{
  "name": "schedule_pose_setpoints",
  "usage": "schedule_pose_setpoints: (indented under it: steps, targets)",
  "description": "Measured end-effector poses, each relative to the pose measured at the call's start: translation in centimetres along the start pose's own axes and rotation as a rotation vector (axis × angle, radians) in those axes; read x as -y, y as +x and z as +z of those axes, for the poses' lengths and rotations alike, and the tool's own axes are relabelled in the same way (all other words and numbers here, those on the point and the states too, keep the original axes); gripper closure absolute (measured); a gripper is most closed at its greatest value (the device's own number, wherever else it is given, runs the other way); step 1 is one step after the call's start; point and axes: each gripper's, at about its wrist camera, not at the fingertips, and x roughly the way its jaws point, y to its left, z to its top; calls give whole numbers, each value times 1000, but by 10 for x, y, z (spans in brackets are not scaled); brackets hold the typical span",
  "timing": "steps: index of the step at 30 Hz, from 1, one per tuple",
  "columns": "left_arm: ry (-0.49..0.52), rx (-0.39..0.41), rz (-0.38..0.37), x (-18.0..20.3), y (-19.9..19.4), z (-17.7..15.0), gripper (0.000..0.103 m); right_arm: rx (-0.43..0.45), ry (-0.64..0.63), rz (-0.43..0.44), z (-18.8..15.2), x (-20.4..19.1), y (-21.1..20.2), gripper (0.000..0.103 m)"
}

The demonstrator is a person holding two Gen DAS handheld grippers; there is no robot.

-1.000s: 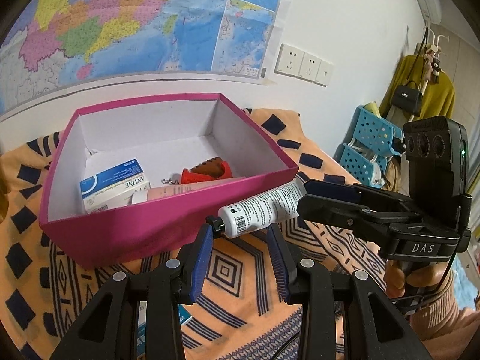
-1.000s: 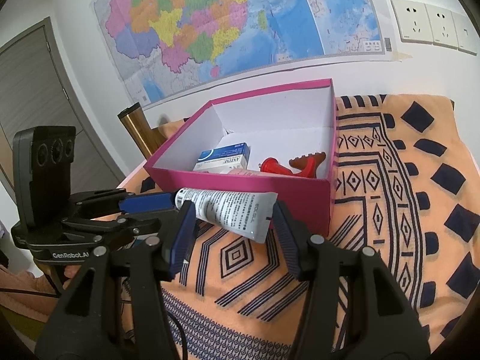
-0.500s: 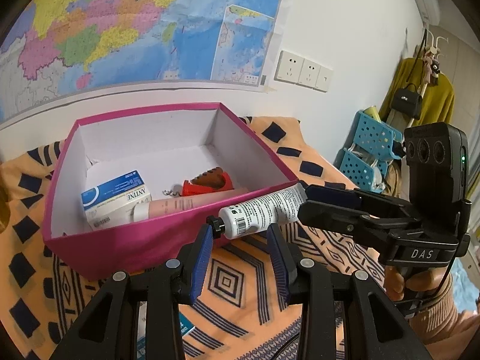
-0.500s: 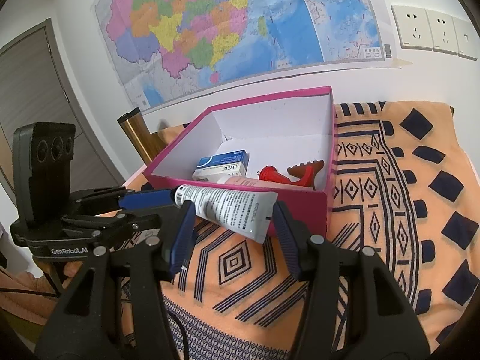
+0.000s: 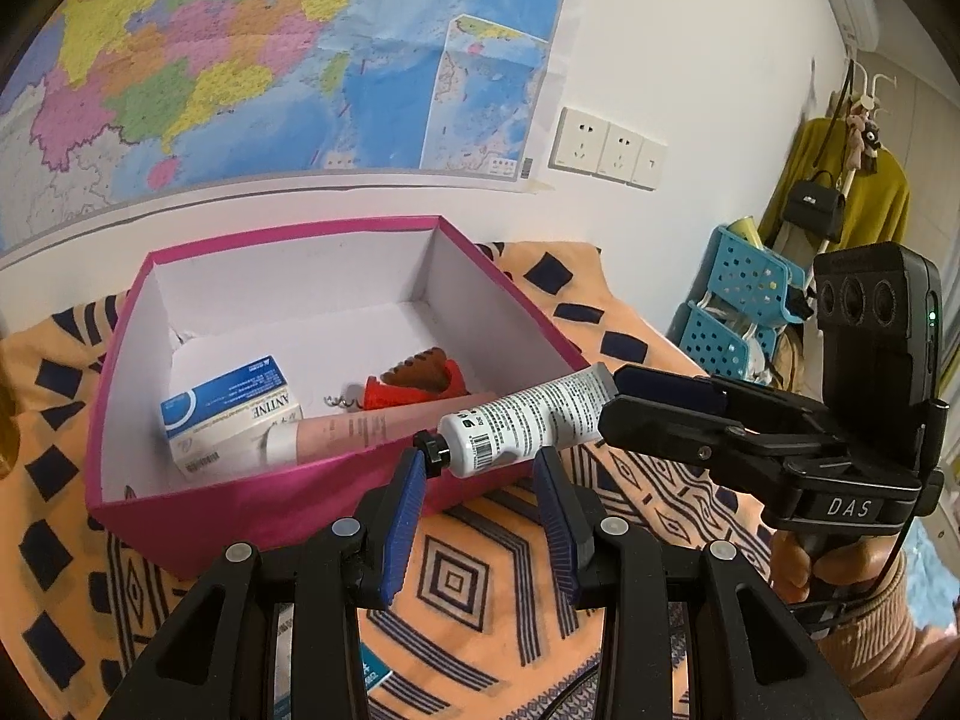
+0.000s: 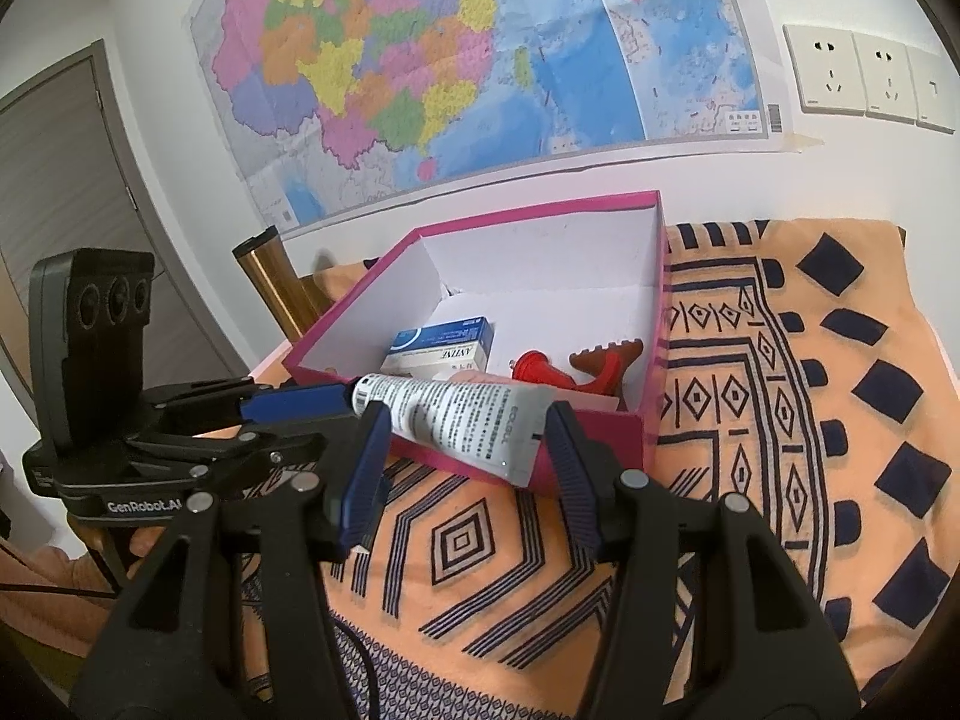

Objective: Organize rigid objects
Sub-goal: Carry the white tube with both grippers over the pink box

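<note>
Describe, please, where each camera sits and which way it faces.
Left wrist: sits on the left gripper, facing the open pink cardboard box; its own two fingers show below, the right gripper at right.
Right wrist: sits on the right gripper, facing that box from further right; its own fingers show, the left gripper at left.
Shared: box, white plastic tube with black cap, both grippers, colourful wall map.

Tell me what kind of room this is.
Probably a bedroom or living room at home: a wall map, a coat and handbag on a rack, and a patterned cloth over the surface.
</note>
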Motion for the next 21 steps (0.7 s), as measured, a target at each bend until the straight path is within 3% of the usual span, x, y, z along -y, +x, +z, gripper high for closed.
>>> schedule_pose_setpoints:
  steps: [21]
  targets:
    - [5,17,19,-1,5,12,66,28,-13,-5,13,1,-1,47]
